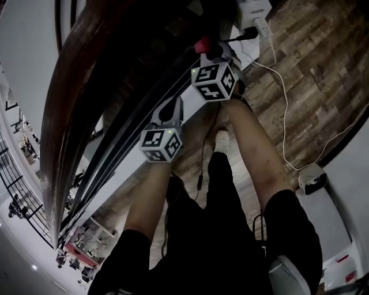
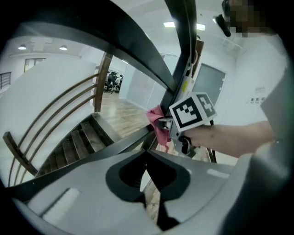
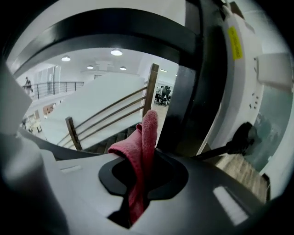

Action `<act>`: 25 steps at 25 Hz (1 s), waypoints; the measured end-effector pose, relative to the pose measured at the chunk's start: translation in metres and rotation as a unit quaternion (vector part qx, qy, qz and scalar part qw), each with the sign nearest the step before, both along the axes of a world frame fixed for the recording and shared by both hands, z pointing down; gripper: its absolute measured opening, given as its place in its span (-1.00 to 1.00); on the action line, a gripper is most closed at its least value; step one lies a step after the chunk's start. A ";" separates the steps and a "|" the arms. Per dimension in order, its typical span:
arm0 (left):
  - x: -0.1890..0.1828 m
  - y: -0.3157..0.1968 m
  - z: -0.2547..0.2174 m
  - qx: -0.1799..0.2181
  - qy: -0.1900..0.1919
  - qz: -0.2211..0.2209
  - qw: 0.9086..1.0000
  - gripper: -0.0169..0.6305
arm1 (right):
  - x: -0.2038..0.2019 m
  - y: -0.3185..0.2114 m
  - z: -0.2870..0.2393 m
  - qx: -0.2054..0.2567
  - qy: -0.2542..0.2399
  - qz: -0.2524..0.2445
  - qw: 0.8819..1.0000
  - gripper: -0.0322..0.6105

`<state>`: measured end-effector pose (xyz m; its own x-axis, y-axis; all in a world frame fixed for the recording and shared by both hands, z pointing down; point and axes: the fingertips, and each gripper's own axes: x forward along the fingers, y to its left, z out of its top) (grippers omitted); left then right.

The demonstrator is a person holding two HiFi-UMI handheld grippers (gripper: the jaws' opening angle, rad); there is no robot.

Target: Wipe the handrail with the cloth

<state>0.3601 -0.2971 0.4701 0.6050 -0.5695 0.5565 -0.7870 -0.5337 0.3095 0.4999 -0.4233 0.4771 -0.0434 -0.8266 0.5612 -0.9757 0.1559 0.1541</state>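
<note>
The brown wooden handrail (image 1: 72, 98) curves from the top down the left of the head view, with dark bars beside it. My right gripper (image 1: 211, 50) is shut on a pink-red cloth (image 1: 204, 44) close to those dark bars; whether the cloth touches the wood is hidden. In the right gripper view the cloth (image 3: 141, 147) stands up out of the shut gripper (image 3: 140, 158) below a dark curved rail (image 3: 115, 32). My left gripper (image 1: 168, 110) sits lower by the same bars, shut and empty (image 2: 146, 159). From it I see the right gripper (image 2: 161, 123) holding the cloth (image 2: 157, 120).
A white power strip (image 1: 258, 16) and a white cable (image 1: 283, 103) lie on the wooden floor to the right, with a white box (image 1: 312, 180) nearer me. The person's legs stand below the grippers. Wooden stairs (image 2: 78, 142) descend past the railing.
</note>
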 end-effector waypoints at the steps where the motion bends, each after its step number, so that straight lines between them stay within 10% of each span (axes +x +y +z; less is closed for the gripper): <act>1: 0.000 0.002 0.001 0.003 -0.004 0.003 1.000 -0.95 | 0.000 0.001 0.000 -0.005 -0.033 0.007 0.999 -0.77; 4: -0.005 -0.001 0.005 0.004 -0.004 -0.008 1.000 -0.95 | 0.000 0.002 -0.001 -0.022 -0.101 0.023 0.994 -0.77; 17: -0.041 0.007 0.017 -0.004 -0.016 -0.043 0.999 -0.95 | -0.073 0.023 0.010 -0.063 -0.058 -0.077 0.993 -0.77; 25: -0.081 0.022 0.016 -0.002 -0.011 -0.075 0.997 -0.95 | -0.105 0.034 0.009 -0.092 -0.113 -0.079 0.986 -0.77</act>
<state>0.2793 -0.2750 0.4860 0.5004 -0.6503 0.5716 -0.8648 -0.4077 0.2932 0.3947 -0.3889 0.4866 -0.3051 -0.6840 0.6627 -0.9430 0.3141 -0.1100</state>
